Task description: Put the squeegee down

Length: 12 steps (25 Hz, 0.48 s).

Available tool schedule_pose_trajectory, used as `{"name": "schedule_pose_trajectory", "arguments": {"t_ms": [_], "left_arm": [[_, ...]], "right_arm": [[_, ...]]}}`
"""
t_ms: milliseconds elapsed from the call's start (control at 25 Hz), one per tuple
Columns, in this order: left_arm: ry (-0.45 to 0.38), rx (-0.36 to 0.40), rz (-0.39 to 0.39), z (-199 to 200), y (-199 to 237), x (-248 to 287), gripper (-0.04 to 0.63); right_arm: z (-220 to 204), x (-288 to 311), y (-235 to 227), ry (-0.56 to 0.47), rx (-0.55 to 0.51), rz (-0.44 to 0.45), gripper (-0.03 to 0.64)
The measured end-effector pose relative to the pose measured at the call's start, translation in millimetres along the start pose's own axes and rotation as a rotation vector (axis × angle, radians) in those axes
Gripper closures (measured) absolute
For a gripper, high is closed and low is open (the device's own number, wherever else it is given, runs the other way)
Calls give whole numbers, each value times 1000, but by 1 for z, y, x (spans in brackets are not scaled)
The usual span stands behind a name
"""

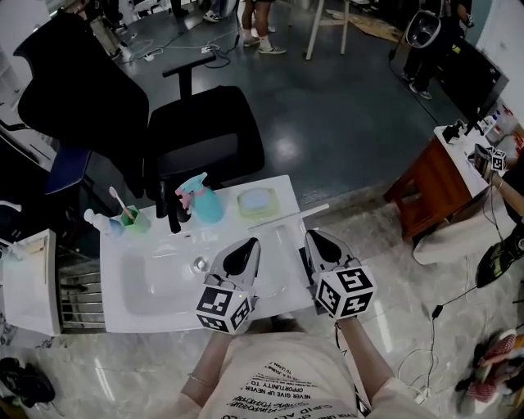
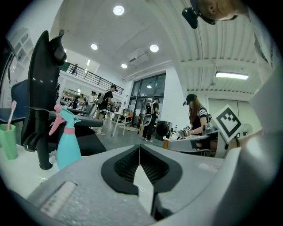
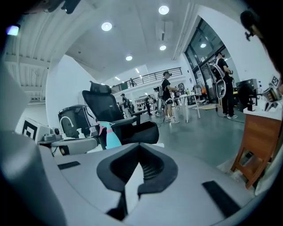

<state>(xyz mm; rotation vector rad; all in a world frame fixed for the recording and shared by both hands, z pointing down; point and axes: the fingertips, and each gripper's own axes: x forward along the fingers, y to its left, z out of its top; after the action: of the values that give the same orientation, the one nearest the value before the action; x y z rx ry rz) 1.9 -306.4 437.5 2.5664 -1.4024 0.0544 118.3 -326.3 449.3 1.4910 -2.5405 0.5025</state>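
With what looks like the squeegee point(image 1: 288, 216) lying at the back of the white counter point(image 1: 164, 313), the putting-down seems done; my left gripper point(image 1: 248, 244) and right gripper point(image 1: 316, 238) are both closed on nothing, so next I just back away.

Floor point(image 1: 352, 114) was dark grey, glossy. Black office chair point(image 1: 205, 131) stood on it; brown wooden cabinet point(image 1: 426, 192) sat at right. Round ceiling lamps point(image 2: 118, 10) were lit. Tall glazed front point(image 2: 150, 92) rose beyond.
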Motion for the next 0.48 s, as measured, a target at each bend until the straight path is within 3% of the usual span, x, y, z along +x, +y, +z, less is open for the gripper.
{"name": "schedule_pose_trajectory", "arguments": {"t_ms": [480], "left_arm": [[-76,51,29,31,3,-17,572]], "right_arm": [[38,-28,-4,-146,18,10,614]]}}
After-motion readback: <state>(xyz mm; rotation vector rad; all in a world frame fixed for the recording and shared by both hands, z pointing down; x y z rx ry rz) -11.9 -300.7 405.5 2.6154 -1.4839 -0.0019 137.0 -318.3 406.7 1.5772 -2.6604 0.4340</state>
